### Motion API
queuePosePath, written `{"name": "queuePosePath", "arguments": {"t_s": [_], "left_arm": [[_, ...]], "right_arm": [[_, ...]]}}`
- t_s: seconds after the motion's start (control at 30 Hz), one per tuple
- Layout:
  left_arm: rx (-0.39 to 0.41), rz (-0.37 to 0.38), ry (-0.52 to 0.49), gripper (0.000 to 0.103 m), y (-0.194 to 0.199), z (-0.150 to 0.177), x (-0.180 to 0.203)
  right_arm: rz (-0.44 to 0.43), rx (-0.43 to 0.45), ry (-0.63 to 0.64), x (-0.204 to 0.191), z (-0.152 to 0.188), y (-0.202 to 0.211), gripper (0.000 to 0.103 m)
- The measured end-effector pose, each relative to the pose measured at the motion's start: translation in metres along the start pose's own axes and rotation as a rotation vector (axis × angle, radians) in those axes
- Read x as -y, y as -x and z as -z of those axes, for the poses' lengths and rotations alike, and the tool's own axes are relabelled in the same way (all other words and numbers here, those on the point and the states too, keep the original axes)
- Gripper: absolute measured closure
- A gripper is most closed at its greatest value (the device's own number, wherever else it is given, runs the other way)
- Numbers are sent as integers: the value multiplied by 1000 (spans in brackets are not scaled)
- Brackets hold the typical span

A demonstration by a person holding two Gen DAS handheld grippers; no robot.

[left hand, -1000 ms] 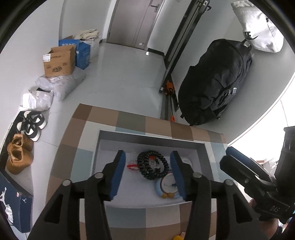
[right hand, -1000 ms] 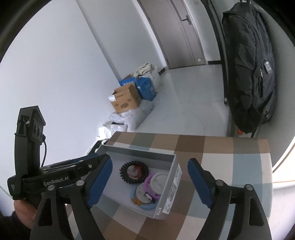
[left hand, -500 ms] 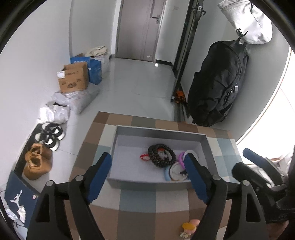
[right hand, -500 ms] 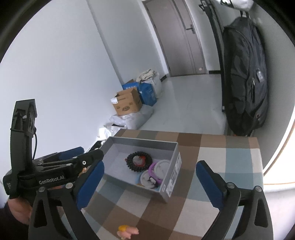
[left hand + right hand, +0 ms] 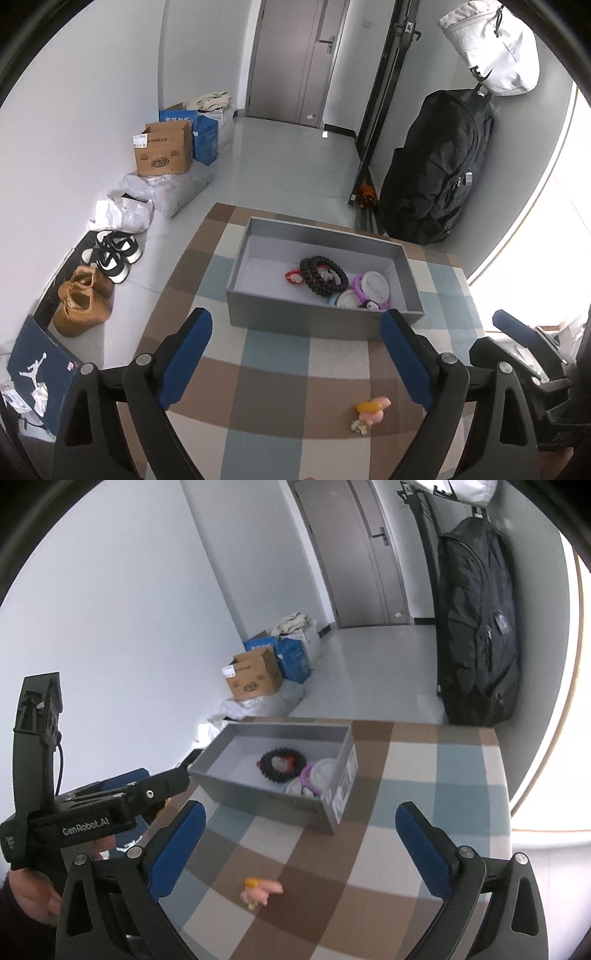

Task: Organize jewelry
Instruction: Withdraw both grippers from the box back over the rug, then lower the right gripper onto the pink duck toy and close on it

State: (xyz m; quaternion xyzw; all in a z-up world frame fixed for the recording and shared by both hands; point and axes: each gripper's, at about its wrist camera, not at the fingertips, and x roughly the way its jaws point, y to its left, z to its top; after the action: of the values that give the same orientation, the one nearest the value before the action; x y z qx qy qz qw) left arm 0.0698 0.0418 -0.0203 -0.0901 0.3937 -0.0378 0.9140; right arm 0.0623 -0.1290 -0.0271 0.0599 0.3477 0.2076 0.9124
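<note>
**Both grippers wide, nothing held**

The left gripper [image 5: 295, 354] has just been opening, empty; the right gripper [image 5: 299, 845] stands wide. Between them a pink trinket [image 5: 373, 406] lies on the checked tablecloth [image 5: 273, 354]. Beyond, the grey box [image 5: 317, 317] holds a black bead bracelet [image 5: 324, 276].

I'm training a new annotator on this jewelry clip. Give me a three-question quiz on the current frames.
1. True or false: the pink and yellow trinket lies inside the grey box.
2. Which sits nearer the box's centre: the black beaded bracelet or the purple-rimmed round case?
3. Is either the left gripper or the right gripper holding anything?

Key: 1 false, it lies on the checkered cloth. 2 the bracelet. 3 no, both are open and empty.
</note>
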Motion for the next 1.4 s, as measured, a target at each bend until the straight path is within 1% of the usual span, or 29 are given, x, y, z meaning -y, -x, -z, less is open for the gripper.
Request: {"name": "queuePosePath", "arguments": {"t_s": [0.23, 0.37, 0.5, 0.73, 0.83, 1.03, 1.1, 1.17, 1.27, 1.4], "left_arm": [[-23, -1, 23, 13, 6, 16, -3], [-47, -8, 30, 13, 7, 23, -6], [-67, 30, 52, 13, 9, 30, -8], [-66, 16, 34, 13, 11, 36, -10], [-82, 27, 52, 13, 9, 38, -15], [-102, 28, 68, 13, 6, 38, -20], [-99, 29, 81, 13, 7, 37, -24], [-87, 26, 105, 13, 10, 37, -29], [-81, 40, 135, 13, 12, 35, -37], [-105, 46, 168, 13, 7, 35, -45]], "right_arm": [[26, -63, -40, 3, 24, 3, 0], [18, -107, -75, 5, 35, -3, 0], [16, -158, -94, 5, 44, -8, 0], [-4, -184, -99, -1, 54, -14, 0], [3, -207, -96, -3, 56, -22, 1], [-40, -242, -89, -10, 58, -36, 12], [-47, -252, -82, -14, 59, -41, 17], [-50, -258, -74, -16, 59, -46, 20], [-51, -270, -71, -19, 59, -53, 27], [-46, -277, -70, -21, 59, -59, 31]]}}
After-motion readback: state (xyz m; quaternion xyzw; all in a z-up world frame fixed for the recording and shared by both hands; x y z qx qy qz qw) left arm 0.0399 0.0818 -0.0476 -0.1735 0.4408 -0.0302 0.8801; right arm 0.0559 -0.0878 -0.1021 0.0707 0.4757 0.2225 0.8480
